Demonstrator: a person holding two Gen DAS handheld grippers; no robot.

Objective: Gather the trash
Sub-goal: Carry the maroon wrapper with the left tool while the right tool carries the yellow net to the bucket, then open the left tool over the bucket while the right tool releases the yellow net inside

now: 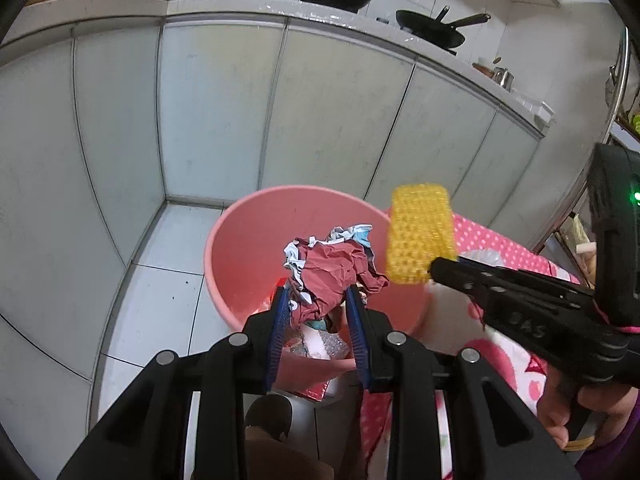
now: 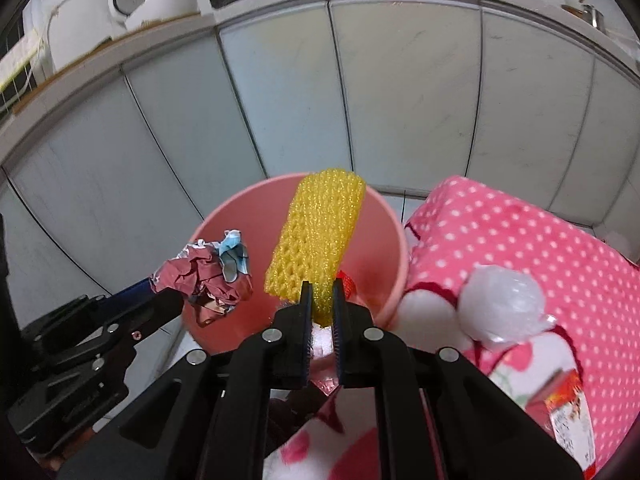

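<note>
Pale cabinet doors (image 1: 224,112) under a kitchen counter (image 1: 280,10) fill the background, with a tiled floor (image 1: 160,292) below and a pink bucket (image 1: 236,248) standing just ahead of both tools. Each left hand-held gripper (image 1: 318,304) pad presses a side of a crumpled red-and-blue wrapper (image 1: 332,272), jaws partly closed around it, and the wad hangs over the bucket's mouth. Off to its right, the right hand-held gripper (image 2: 322,300) has its jaws nearly together on the lower end of a yellow foam net sleeve (image 2: 316,236), whose free end stands up over the bucket's far rim. Some scraps already lie at the bucket's bottom. This looks like the drop-off step: both pieces are carried and roughly above the bin. Next, each set of jaws needs to part with its load clearly inside the rim; the sleeve is long, so tipping it inward first would help. A clear plastic ball (image 2: 502,304) waits on the pink dotted cloth (image 2: 520,240) to the right, probably the next pick.
</note>
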